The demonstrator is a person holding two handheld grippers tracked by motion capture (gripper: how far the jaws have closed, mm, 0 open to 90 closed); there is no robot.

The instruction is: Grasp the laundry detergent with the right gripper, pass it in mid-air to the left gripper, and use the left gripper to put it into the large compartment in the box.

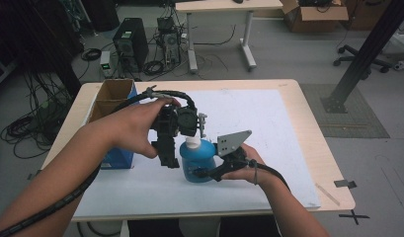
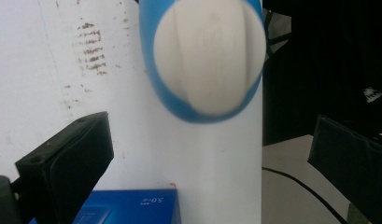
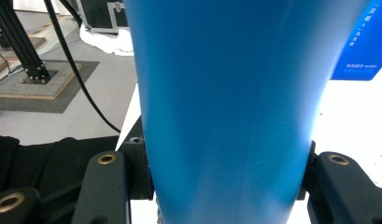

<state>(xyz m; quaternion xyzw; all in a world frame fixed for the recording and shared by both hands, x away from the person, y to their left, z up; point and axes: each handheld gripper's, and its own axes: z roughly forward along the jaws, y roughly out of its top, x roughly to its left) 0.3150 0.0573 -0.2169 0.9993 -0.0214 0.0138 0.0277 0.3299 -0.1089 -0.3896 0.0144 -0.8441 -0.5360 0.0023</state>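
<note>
A blue bottle (image 1: 198, 163) with a white cap (image 1: 192, 143) stands upright on the white mat (image 1: 259, 118) near the table's front. My right gripper (image 1: 209, 170) is shut on its lower body from the right; in the right gripper view the blue bottle (image 3: 226, 93) sits tight between both black jaws of the right gripper (image 3: 221, 186). My left gripper (image 1: 182, 131) hovers over the cap, pointing down. In the left gripper view the white cap (image 2: 209, 56) lies below and ahead, and the left gripper (image 2: 207, 172) is open with its jaws wide apart, touching nothing.
An open cardboard box (image 1: 113, 96) with blue sides stands at the table's left edge, close to my left forearm; its blue box top (image 2: 128, 207) appears in the left gripper view. Computers and cables (image 1: 140, 49) lie on the floor beyond. A black frame post (image 1: 367, 54) rises at the right.
</note>
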